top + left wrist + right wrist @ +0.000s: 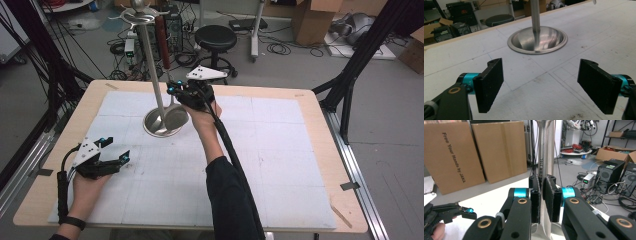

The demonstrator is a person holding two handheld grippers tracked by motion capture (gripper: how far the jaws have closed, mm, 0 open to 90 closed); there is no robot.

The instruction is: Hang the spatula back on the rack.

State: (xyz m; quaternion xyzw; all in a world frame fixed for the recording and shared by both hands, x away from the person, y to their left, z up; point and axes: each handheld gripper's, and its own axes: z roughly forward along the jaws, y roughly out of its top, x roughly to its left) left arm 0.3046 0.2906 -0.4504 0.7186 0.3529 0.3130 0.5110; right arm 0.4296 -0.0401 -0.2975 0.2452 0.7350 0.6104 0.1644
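Observation:
A steel utensil stand (pixel 151 60) rises from a round dished base (pixel 560 41) on the white mat. From its top hooks hangs a ladle (pixel 162 42) with a red-brown handle, its bowl (pixel 176 116) low by the base. My right gripper (pixel 173 90) is at the ladle's thin steel shaft, jaws closed to a narrow slit (pixel 542 195), apparently pinching the shaft edge-on. The stand's pole (pixel 546 150) is just behind them. My left gripper (pixel 116 149) rests low at the mat's near left, wide open (pixel 541 75), holding nothing and pointing at the base.
White mat (pixel 280 160) covers most of the wooden table. A black stool (pixel 215 37), cardboard boxes (pixel 476 152), computer cases and floor cables lie beyond the far edge. Black frame legs (pixel 350 75) stand at the right.

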